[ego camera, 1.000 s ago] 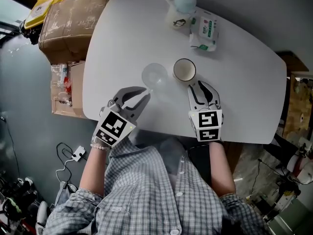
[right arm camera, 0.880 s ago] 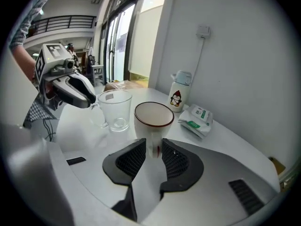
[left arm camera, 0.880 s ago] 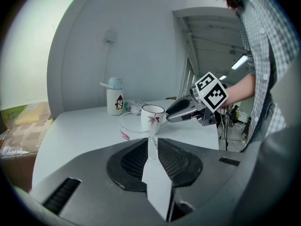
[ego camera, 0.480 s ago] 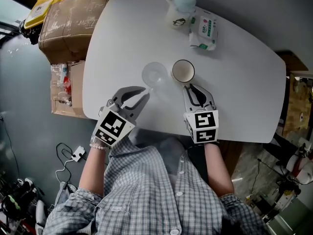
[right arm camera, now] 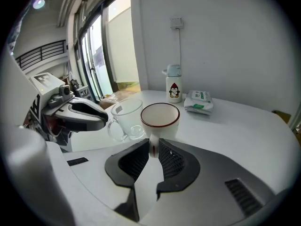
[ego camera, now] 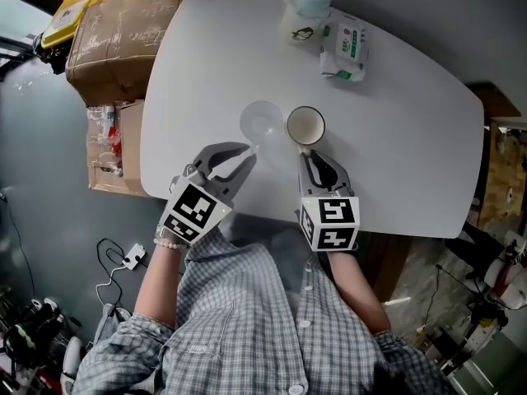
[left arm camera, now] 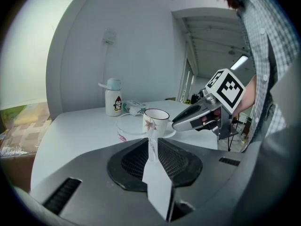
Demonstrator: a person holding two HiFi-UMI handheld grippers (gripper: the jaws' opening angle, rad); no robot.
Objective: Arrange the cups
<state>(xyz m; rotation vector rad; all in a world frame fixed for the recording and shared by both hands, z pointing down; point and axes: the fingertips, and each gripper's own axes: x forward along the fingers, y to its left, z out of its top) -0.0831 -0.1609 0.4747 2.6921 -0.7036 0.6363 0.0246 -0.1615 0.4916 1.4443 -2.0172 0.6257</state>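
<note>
A clear glass cup (ego camera: 262, 123) and a white mug with a red rim (ego camera: 305, 126) stand side by side near the middle of the white table (ego camera: 412, 138), almost touching. My left gripper (ego camera: 247, 151) is shut on the glass cup's handle (left arm camera: 151, 134). My right gripper (ego camera: 308, 152) is shut on the mug's handle (right arm camera: 154, 146). In the left gripper view the glass cup (left arm camera: 128, 128) sits just left of the mug (left arm camera: 156, 121), with my right gripper (left arm camera: 193, 118) behind it. The right gripper view shows the mug (right arm camera: 160, 118), the glass cup (right arm camera: 126, 117) and my left gripper (right arm camera: 77, 114).
A white flask with a penguin print (ego camera: 298, 13) and a pack of wet wipes (ego camera: 346, 49) lie at the table's far side. Cardboard boxes (ego camera: 115, 35) stand on the floor to the left. The table's near edge runs just under both grippers.
My right gripper has slid left with the white mug, bringing it close beside the glass cup. The left gripper and glass cup have stayed in place.
</note>
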